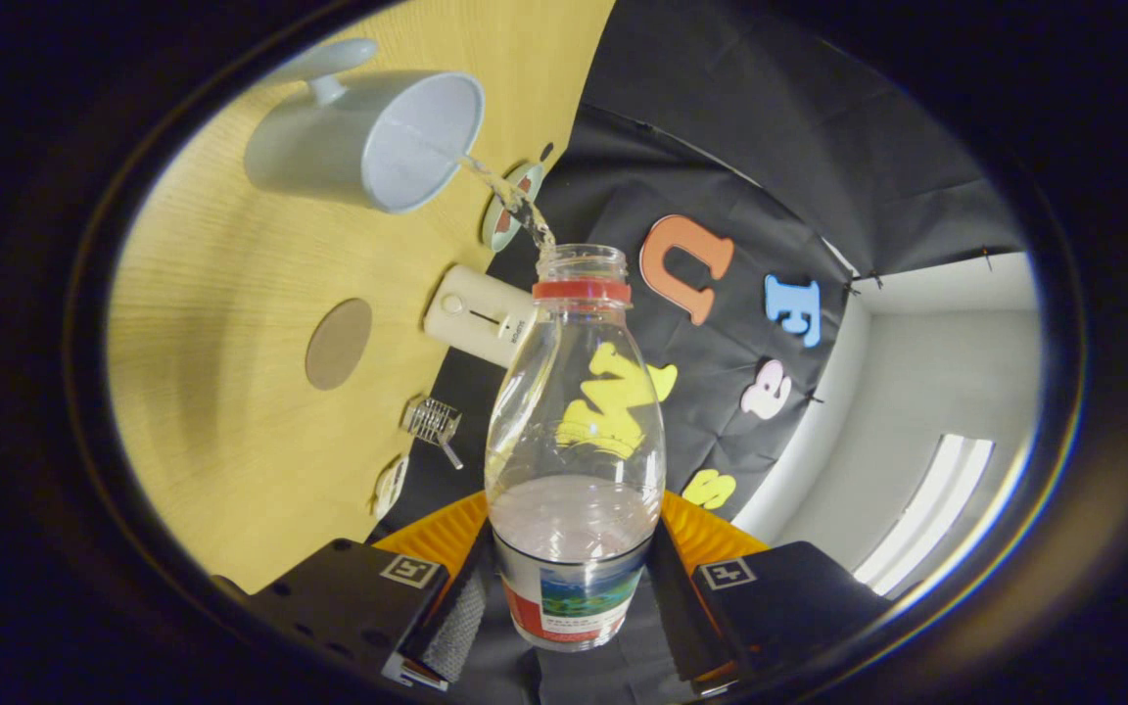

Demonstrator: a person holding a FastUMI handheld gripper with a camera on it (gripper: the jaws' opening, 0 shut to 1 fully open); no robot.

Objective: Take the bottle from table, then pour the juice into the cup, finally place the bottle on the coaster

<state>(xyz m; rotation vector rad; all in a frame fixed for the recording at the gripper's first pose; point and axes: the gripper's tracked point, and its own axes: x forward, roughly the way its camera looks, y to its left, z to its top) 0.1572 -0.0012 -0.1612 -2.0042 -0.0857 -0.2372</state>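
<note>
Clear bottle [576, 431], clamped by the hand-held gripper [572, 597], pours into the cup [368, 137] near the coaster [338, 344].

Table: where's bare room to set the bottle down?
Open wood lies around the coaster, between it and the cup. It's crowded along the table's far edge by the white box. The gripper holds the bottle, pouring.

My gripper [574, 587] — ribbed orange body behind two blocky fingers [353, 587], each topped with a square black-and-white marker.
</note>
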